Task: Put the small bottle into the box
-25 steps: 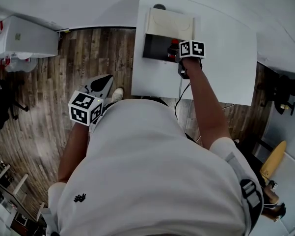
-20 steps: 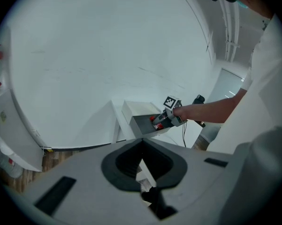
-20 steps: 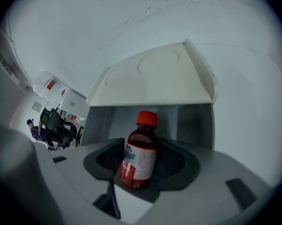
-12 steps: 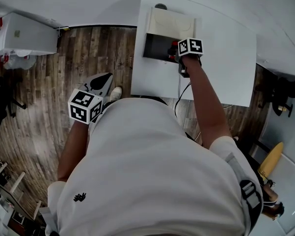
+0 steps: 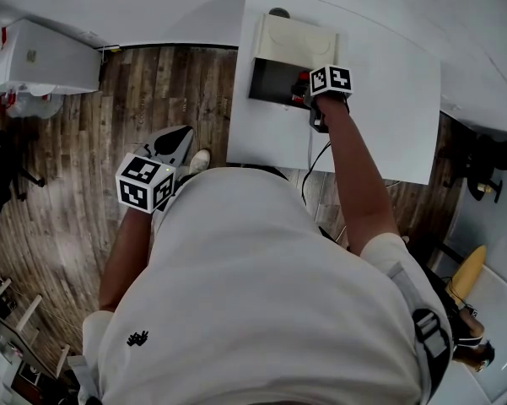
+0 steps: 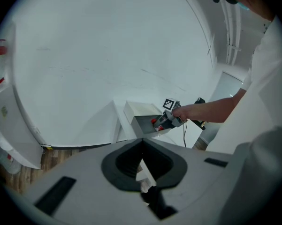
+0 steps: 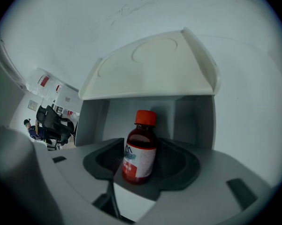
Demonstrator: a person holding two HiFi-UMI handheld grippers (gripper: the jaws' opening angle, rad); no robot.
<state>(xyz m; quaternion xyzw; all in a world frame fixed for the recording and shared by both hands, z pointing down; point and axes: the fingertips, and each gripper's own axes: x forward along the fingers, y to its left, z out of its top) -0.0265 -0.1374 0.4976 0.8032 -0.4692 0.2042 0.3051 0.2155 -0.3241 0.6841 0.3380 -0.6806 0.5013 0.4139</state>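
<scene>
My right tool (image 5: 307,91) is closed on the bottle (image 5: 301,82). In the right gripper view, the two jaws of that tool (image 7: 141,167) press on the sides of the bottle (image 7: 139,150). The bottle is small and dark red. It has an orange-red cap (image 7: 145,117) and a white label (image 7: 137,157), and it stands upright.

The box (image 5: 270,81) sits on the white surface (image 5: 388,99), near the far edge. Its lid (image 5: 293,39) is pale and stands open behind it. The inside of the box is dark grey. I hold the bottle over the right part of that open box. In the right gripper view, the grey walls of the box (image 7: 193,121) stand right behind the bottle, and the lid (image 7: 150,69) is above it. I cannot tell if the bottle touches the bottom of the box.

My left tool (image 5: 174,145) is well away from the surface, out over the wooden floor (image 5: 67,167). In the left gripper view, its jaws (image 6: 141,146) are together at the tips and hold nothing.
</scene>
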